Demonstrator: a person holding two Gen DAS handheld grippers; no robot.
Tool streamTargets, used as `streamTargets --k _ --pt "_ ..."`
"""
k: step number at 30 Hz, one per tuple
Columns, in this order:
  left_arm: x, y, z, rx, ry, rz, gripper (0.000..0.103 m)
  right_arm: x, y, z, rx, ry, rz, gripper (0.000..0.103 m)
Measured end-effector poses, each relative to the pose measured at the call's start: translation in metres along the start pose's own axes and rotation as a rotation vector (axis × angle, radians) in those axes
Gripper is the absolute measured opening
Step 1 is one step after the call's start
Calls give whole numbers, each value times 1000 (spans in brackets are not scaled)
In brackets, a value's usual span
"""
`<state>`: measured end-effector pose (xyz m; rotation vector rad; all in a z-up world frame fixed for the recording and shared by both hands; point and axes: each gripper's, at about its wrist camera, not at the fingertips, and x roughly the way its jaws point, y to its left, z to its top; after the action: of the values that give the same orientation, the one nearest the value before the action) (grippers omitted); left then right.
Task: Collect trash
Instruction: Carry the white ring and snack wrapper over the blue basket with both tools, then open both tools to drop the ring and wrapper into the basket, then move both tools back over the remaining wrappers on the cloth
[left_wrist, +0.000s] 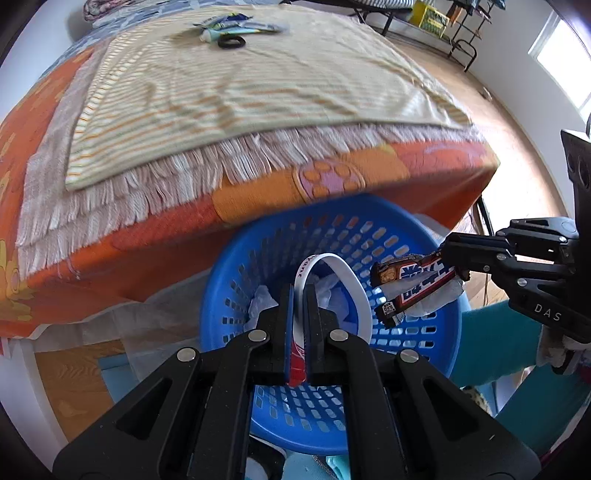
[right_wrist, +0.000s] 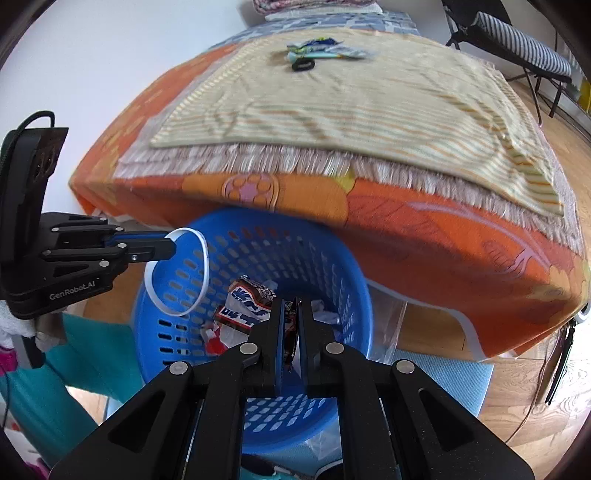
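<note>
A blue perforated basket (left_wrist: 280, 243) (right_wrist: 332, 280) stands on the floor against the bed's near edge. My left gripper (left_wrist: 298, 295) (right_wrist: 171, 248) is shut on a white plastic band (left_wrist: 347, 277) (right_wrist: 205, 266) and holds it over the basket's opening. My right gripper (right_wrist: 291, 314) (left_wrist: 448, 258) is shut on a brown and white snack wrapper (right_wrist: 247, 299) (left_wrist: 413, 284), also over the basket. Crumpled white trash (left_wrist: 332, 291) lies in the basket. More wrappers (left_wrist: 236, 24) (right_wrist: 325, 50) and a black ring (left_wrist: 231, 41) (right_wrist: 303, 65) lie at the far end of the bed.
The bed (left_wrist: 122, 236) (right_wrist: 424, 221) has an orange cover and a striped fringed cloth (left_wrist: 236, 99). A black folding chair (right_wrist: 517, 40) stands on the wooden floor at the right. A blue mat (right_wrist: 454, 373) lies under the basket.
</note>
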<state>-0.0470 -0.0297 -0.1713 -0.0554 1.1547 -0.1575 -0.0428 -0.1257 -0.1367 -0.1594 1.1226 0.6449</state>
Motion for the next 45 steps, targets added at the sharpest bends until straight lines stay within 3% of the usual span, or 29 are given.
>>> streamTargets --k 17,21,25,29,33,35,39,45 --pt "16 -9 -4 21 41 9 2 14 -1 -6 13 50 -1 6" --pt "19 -8 -3 17 50 18 4 16 -2 -5 15 56 -12 16" --pt "20 -6 -3 13 51 24 16 16 -3 -5 22 52 -7 37" --pt "18 -5 -3 6 42 31 40 17 -2 -4 25 55 -18 38" --pt "17 -3 -2 2 40 38 41 15 -6 -4 39 54 -31 50" --pt "16 -2 -2 -1 39 43 51 14 -7 -3 44 50 -35 51" --pt "15 -2 -2 -8 33 51 57 13 -9 -1 55 47 -48 63" --pt "15 -1 2 -16 37 55 63 13 -11 3 75 57 -86 64"
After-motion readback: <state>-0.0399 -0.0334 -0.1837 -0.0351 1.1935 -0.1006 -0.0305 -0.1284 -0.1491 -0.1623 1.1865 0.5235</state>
